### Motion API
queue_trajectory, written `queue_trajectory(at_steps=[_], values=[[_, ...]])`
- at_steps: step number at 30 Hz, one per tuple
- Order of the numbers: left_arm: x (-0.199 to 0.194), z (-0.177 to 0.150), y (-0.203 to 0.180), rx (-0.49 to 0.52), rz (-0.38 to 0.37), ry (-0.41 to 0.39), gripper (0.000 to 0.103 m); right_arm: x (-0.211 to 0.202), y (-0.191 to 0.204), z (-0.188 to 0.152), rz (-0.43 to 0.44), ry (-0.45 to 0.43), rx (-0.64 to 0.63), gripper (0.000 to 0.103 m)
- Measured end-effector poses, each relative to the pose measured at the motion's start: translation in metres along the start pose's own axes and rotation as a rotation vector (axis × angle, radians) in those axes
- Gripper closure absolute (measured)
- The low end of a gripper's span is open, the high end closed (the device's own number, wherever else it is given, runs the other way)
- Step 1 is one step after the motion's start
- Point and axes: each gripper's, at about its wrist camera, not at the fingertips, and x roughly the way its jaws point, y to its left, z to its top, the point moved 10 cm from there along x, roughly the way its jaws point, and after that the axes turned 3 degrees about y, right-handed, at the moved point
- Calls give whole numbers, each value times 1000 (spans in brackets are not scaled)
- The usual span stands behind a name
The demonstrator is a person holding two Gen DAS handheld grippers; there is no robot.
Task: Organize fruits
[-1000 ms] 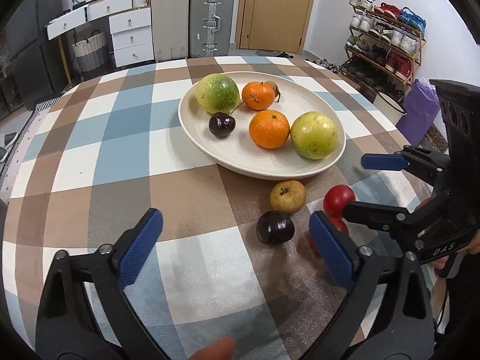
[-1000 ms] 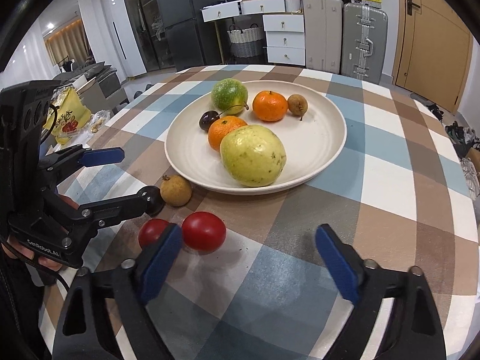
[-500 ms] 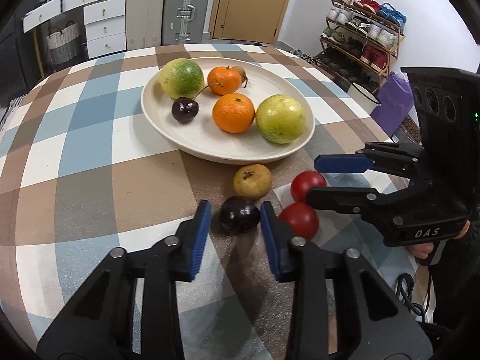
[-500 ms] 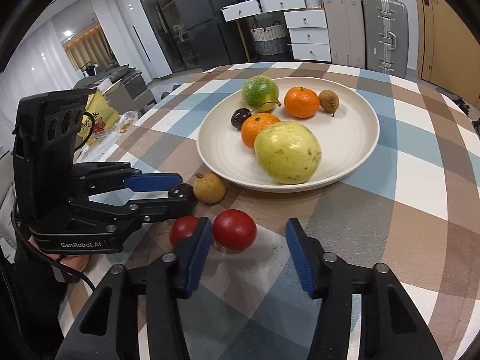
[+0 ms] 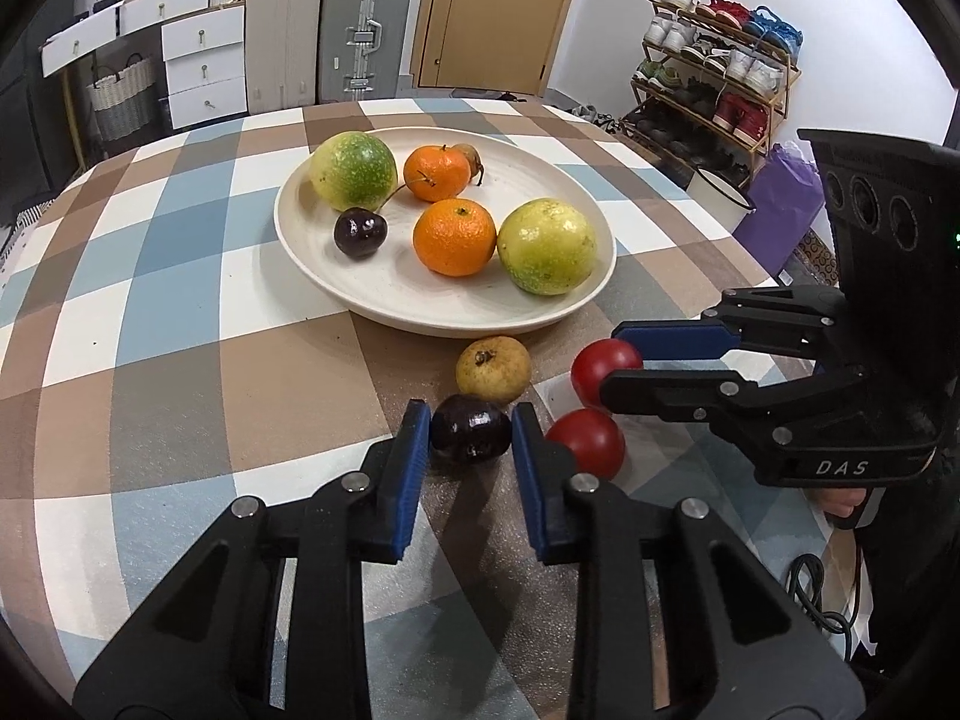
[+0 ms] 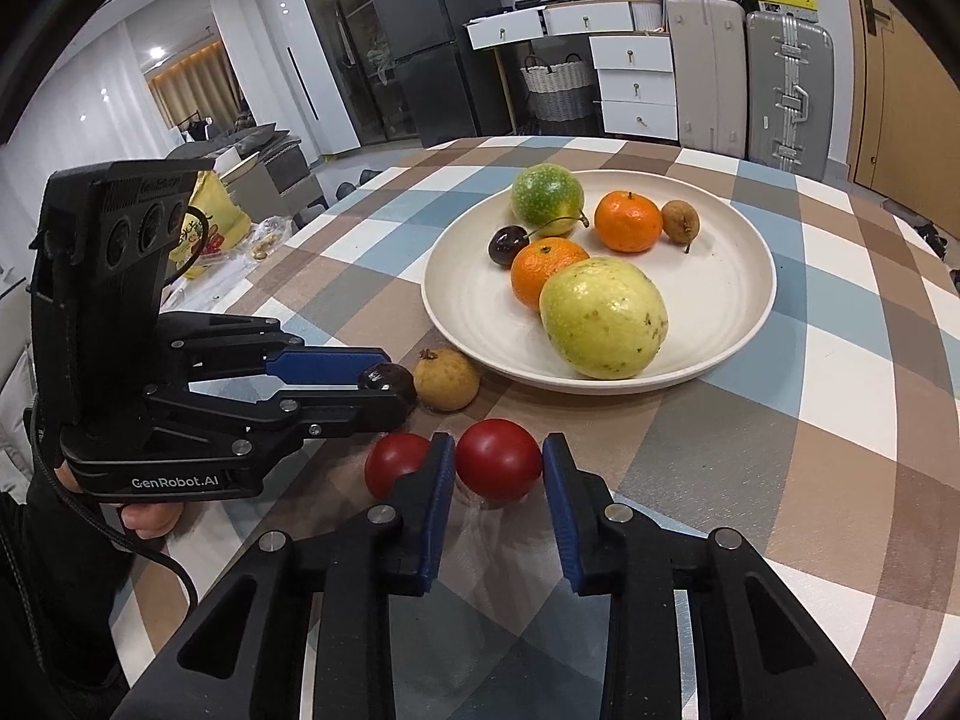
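A cream plate [image 5: 420, 306] [image 6: 738, 300] holds two green-yellow fruits, two oranges, a dark cherry and a small brown fruit. On the checked cloth before it lie a dark purple fruit [image 5: 470, 428], a tan fruit [image 5: 493, 367] [image 6: 447, 379] and two red tomatoes [image 5: 603, 363] [image 5: 588, 441]. My left gripper [image 5: 471, 429] is shut on the dark purple fruit, which rests on the table. My right gripper [image 6: 498, 462] is shut on one red tomato [image 6: 499, 459], the other tomato [image 6: 393, 468] lying just left of it.
The round table has a brown, blue and white checked cloth [image 5: 150, 330]. Suitcases [image 5: 369, 30], drawers and a shoe rack [image 5: 714, 60] stand beyond it. The two grippers lie close side by side at the table's near edge.
Both grippers moved forward and closed: the left jaws went from wide open onto the dark purple fruit, the right jaws onto the red tomato.
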Motion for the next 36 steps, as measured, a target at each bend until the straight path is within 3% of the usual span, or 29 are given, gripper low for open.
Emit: queue_trajectory(at_steps=[11,19,28,32,36], values=[[-19,13,6,-19,24,-87,78,-19,-10,14,-16,-85,26,73],[-43,32,20,-54,150,-198,78,-41,-18,30,-36,-170,56,73],[-53,50,30,-54,267,-241,78,-57,-31,47,-81,-228,85,74],[-46,51,33,-65,264,-227,78,-54,-38,45,-113,-211,90,75],[-44,47,37,-81,257,-220,78,-60,-56,17,-197,-135,123,74]])
